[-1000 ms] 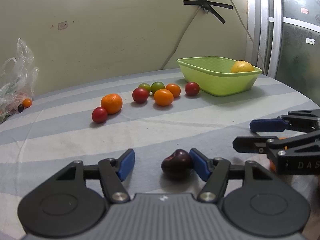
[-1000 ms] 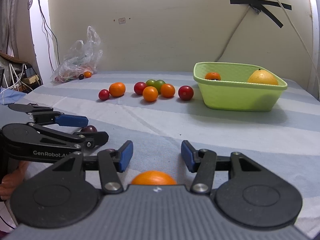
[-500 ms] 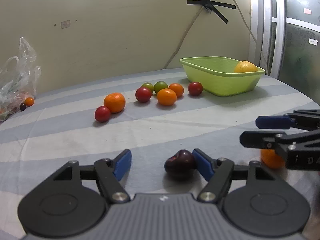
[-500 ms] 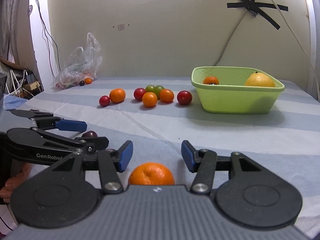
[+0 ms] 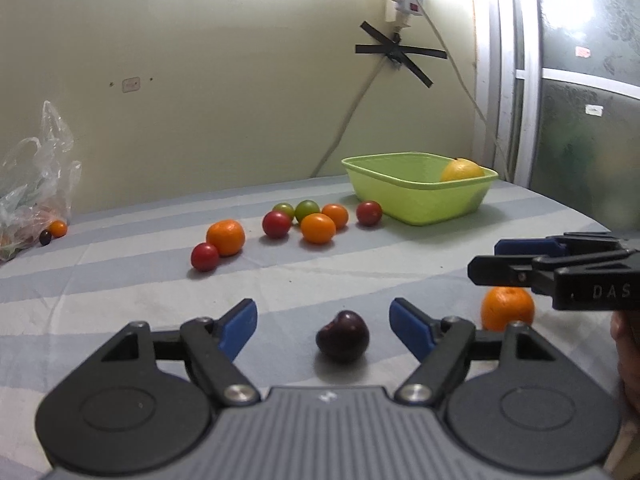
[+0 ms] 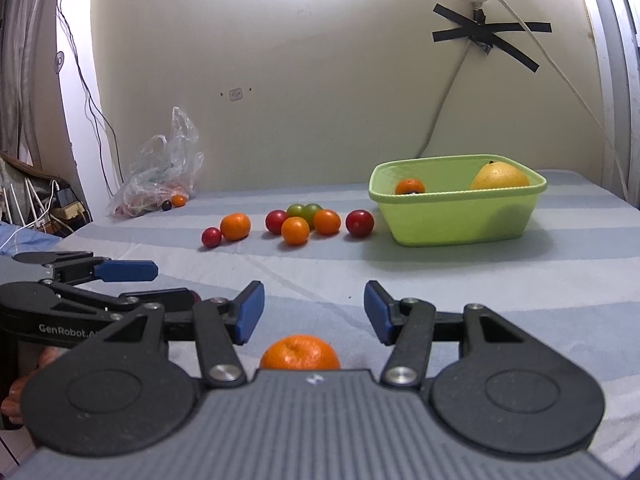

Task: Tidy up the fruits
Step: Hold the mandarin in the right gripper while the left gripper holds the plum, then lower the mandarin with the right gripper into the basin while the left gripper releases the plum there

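Left wrist view: your left gripper (image 5: 323, 322) has just been opening, its pads clear of the dark plum (image 5: 342, 336) lying between them on the striped cloth (image 5: 120, 292). Your right gripper (image 6: 314, 312) (jaws apart) straddles an orange (image 6: 299, 353), untouched.

left tool (image 5: 323, 322) just widened; right tool (image 6: 314, 312) agape

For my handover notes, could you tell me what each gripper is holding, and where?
Nothing: left gripper, just opening, straddles the dark fruit untouched; right gripper open above the orange.
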Tool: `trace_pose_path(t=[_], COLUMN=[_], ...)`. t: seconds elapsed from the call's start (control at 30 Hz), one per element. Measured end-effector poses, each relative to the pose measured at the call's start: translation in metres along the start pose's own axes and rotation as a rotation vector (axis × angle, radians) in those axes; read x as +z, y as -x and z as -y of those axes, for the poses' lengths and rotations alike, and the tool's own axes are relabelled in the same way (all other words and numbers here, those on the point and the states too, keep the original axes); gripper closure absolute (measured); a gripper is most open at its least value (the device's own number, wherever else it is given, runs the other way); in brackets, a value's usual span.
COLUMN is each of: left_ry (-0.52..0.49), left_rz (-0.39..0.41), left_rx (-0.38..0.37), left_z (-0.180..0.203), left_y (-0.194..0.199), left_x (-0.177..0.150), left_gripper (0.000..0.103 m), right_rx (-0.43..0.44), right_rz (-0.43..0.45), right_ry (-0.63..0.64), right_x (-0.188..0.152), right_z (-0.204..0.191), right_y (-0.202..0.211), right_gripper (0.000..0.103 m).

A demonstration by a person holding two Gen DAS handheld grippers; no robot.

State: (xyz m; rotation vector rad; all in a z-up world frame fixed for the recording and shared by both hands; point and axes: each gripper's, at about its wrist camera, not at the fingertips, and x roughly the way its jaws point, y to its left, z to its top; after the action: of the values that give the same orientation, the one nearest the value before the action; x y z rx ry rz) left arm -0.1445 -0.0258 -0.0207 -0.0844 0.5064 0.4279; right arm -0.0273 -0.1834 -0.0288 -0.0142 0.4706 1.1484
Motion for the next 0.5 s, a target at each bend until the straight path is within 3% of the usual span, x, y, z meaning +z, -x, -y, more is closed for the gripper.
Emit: trace_pose_path(t=[0.17,0.33,0.4,0.47,0.5], left_ry=[-0.01,-0.041,-0.049,-0.054,-0.056], left_rz=[-0.022,-0.048,-0.066,-0.088,-0.099], left_rx=[-0.022,-0.026,-0.028,-0.038,-0.039], left_z=[0.002,0.008,0.009,0.01,0.011], left_y=[-0.001,-0.005,-0.007,-0.009,-0.01], left_x=[-0.002,-0.003,-0.004,-0.005,-0.006], left_gripper=[0.039,0.041,0.048,0.063,0.064], right_rx=[-0.001,-0.021,-0.028,-0.035,-0.034], right_rz=[-0.009,-0.043,-0.062,-0.094,-0.107], right_ry=[0.106,0.139,0.127,0.133,0.14], right_x=[-0.009,-0.011,-0.011,-0.012,-0.013], right_z=[-0.015,-0.018,-0.015,-0.014,-0.015], right_y=[0.008,0.007,0.005,0.003,0.003], right_gripper=[0.045,0.045,0.045,0.046,0.047])
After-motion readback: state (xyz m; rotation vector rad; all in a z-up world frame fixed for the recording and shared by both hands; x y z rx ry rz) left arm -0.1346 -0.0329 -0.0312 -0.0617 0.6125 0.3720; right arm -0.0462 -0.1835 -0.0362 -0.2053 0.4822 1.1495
